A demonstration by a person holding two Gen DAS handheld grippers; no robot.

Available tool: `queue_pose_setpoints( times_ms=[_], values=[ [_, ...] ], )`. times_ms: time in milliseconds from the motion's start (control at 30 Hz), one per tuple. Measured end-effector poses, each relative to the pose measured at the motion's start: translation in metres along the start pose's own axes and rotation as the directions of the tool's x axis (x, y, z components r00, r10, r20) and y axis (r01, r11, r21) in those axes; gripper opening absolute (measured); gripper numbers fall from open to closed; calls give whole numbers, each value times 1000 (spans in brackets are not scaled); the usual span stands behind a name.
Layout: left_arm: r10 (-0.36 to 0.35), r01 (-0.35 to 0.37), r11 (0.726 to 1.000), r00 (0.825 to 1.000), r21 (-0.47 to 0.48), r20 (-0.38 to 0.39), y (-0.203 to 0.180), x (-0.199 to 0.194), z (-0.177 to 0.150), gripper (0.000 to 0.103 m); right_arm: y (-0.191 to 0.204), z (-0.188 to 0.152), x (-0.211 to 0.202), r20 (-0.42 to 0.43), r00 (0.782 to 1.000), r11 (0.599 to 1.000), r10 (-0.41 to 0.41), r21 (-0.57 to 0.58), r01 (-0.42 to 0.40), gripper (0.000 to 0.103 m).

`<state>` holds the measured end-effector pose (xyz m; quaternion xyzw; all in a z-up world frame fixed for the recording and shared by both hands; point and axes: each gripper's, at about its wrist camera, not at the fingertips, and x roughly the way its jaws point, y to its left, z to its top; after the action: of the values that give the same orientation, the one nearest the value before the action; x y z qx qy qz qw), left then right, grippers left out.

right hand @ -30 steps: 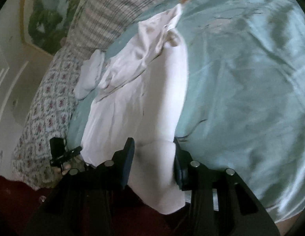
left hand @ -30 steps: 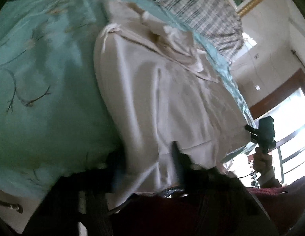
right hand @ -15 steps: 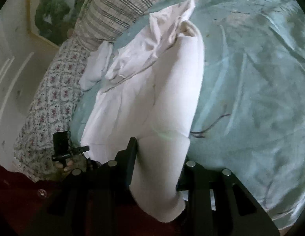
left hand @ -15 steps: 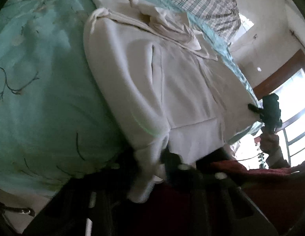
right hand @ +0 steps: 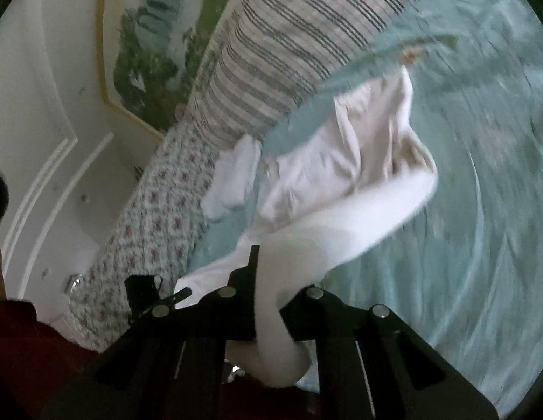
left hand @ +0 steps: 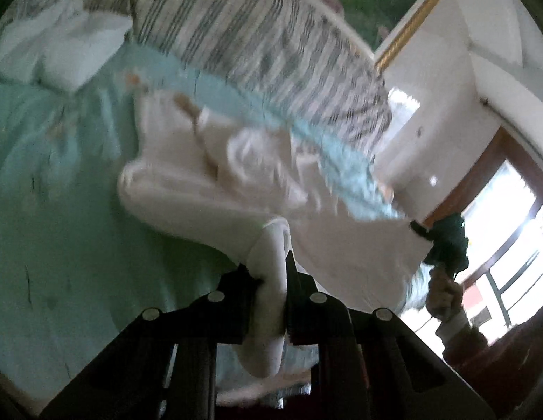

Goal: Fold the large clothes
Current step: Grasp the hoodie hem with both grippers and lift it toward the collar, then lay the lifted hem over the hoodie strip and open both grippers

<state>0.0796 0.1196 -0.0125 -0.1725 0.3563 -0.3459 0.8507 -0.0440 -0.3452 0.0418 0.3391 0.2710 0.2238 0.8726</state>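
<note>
Pinching a thick white fold, my left gripper (left hand: pixel 271 280) has its jaws drawn close on the garment (left hand: pixel 215 189), with the cloth bulging out above the fingers and hanging in a rounded lump below them at the bottom centre of the left view. From that pinch the garment rises toward the middle of the frame, where it lies bunched and creased on the teal bed sheet (left hand: pixel 54 182). Its far corner runs off to the right of the frame, where my right gripper (left hand: pixel 446 234) shows small and dark against the bright window (left hand: pixel 509 217), with my hand (left hand: pixel 443 297) just below it.

My right gripper (right hand: pixel 267 287) is likewise clamped on a fold of the garment (right hand: pixel 355 175), its jaws narrowed with white cloth packed between them and spilling below at the bottom centre of the right view. The cloth sweeps up and right from the grip, then doubles back toward the centre in crumpled layers lying on the sheet (right hand: pixel 481 210). My left gripper (right hand: pixel 145 294) sits at the lower left of that frame, at the garment's other corner.

A striped pillow (right hand: pixel 299 42) fills the top of the frame, a floral cover (right hand: pixel 155 217) runs down the left side, and a small white cloth (right hand: pixel 232 182) lies just beside the garment. Both views are smeared with blur.
</note>
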Motion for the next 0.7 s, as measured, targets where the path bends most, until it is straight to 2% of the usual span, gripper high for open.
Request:
queue_pose_setpoints(
  times_ms=[67, 167, 267, 400, 467, 600, 633, 700],
  values=[
    [-2, 3, 1000, 998, -13, 57, 4, 5, 24, 14, 2, 21, 7, 33, 999, 1000, 1, -11, 0, 10],
    [33, -29, 999, 992, -36, 122, 14, 22, 63, 13, -1, 59, 28, 72, 997, 999, -28, -14, 29, 10],
    [90, -78, 992, 987, -95, 132, 37, 55, 104, 12, -10, 100, 59, 80, 991, 993, -112, -15, 113, 10],
    [173, -161, 977, 982, -138, 74, 69, 111, 143, 12, -36, 149, 111, 51, 969, 970, -241, -4, 241, 10],
    [232, -226, 962, 973, -153, 20, 90, 147, 158, 12, -59, 168, 139, 14, 952, 952, -305, 17, 305, 10],
    [283, -296, 935, 955, -197, -88, 132, 201, 164, 12, -110, 182, 189, -90, 892, 893, -442, 47, 447, 10],
    [292, -309, 929, 950, -204, -110, 140, 210, 162, 13, -125, 180, 199, -123, 884, 885, -450, 68, 460, 10],
    [278, -299, 925, 953, -232, -119, 153, 221, 158, 14, -139, 177, 206, -146, 890, 889, -432, 98, 448, 12]
  ],
)
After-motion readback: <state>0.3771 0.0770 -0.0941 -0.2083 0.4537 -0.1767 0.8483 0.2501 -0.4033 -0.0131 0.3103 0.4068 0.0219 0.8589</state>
